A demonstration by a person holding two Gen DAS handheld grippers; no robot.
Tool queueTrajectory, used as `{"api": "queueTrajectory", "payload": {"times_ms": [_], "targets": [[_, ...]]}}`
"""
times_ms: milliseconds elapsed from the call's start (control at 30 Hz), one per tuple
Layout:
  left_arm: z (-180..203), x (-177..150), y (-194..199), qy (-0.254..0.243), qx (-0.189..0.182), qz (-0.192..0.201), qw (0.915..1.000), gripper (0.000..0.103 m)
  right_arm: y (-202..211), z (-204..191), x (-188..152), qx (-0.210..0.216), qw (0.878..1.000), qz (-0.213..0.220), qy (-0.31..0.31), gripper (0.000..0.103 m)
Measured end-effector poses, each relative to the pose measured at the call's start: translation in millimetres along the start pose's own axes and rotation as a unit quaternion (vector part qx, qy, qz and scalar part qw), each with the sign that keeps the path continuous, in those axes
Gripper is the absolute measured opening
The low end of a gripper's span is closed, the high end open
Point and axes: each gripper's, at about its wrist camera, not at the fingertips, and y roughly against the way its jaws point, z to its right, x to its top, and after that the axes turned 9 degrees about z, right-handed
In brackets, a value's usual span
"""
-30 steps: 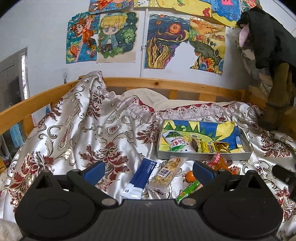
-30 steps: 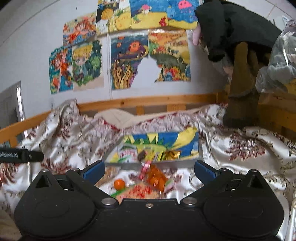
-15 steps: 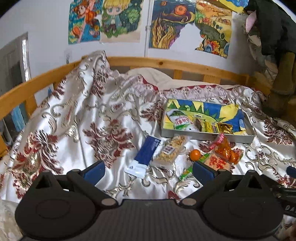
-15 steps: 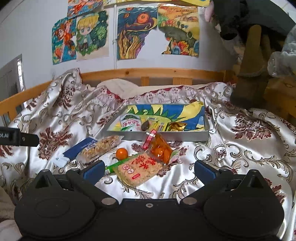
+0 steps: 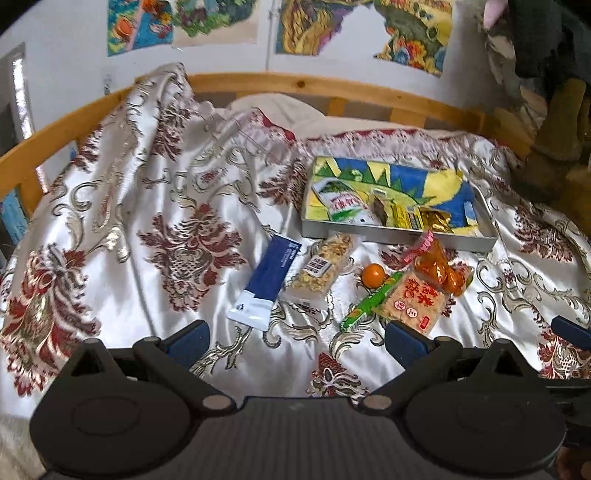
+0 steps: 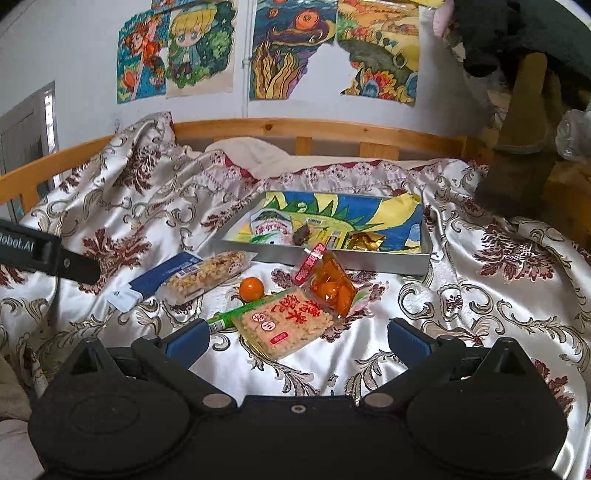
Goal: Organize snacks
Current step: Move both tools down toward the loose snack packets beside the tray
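Note:
A grey tray (image 5: 399,233) (image 6: 321,254) with a colourful lining lies on the bedspread and holds several snack packets. In front of it lie a blue-and-white pouch (image 5: 267,280) (image 6: 155,281), a clear nut bar (image 5: 320,267) (image 6: 205,275), a small orange ball (image 5: 373,274) (image 6: 251,287), a green stick pack (image 5: 369,306) (image 6: 240,314), a rice cracker pack (image 5: 412,302) (image 6: 284,321) and an orange sweets bag (image 5: 439,267) (image 6: 330,286). My left gripper (image 5: 297,341) is open, above the bedspread short of the pouch. My right gripper (image 6: 297,338) is open, just short of the cracker pack.
A wooden bed rail (image 5: 332,90) (image 6: 317,129) runs behind the bedspread, with drawings on the wall above. Dark clothing (image 6: 517,22) and a brown boot (image 6: 517,147) stand at the right. The left gripper's body (image 6: 40,254) shows at the right wrist view's left edge.
Both grippers have risen and tilted down, so the loose snacks in front of the tray come fully into view. Neither has taken hold of anything.

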Motion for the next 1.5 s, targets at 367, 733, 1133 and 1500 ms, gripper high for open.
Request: {"api": "queueTrajectory", "payload": {"times_ms": [367, 733, 1133, 1500], "targets": [[-8.9, 18.8, -46.5, 0.000, -0.017, -0.045, 0.9989, 0.103, -41.1, 3.1, 4.5, 0.043, 0.997, -0.056, -0.044, 0.102], [-7.8, 33.8, -91.3, -0.051, -0.040, -0.057, 0.9963, 0.103, -88.6, 12.7, -0.5, 0.076, 0.987, -0.122, -0.070, 0.102], [9.2, 38.4, -155.5, -0.125, -0.065, -0.073, 0.9874, 0.102, -146.1, 25.9, -11.9, 0.079, 0.971, -0.183, -0.134, 0.102], [4.6, 40.0, -187.1, -0.113, -0.097, -0.103, 0.9835, 0.102, -169.1, 27.0, -20.4, 0.070, 0.964, -0.210, -0.149, 0.102]]}}
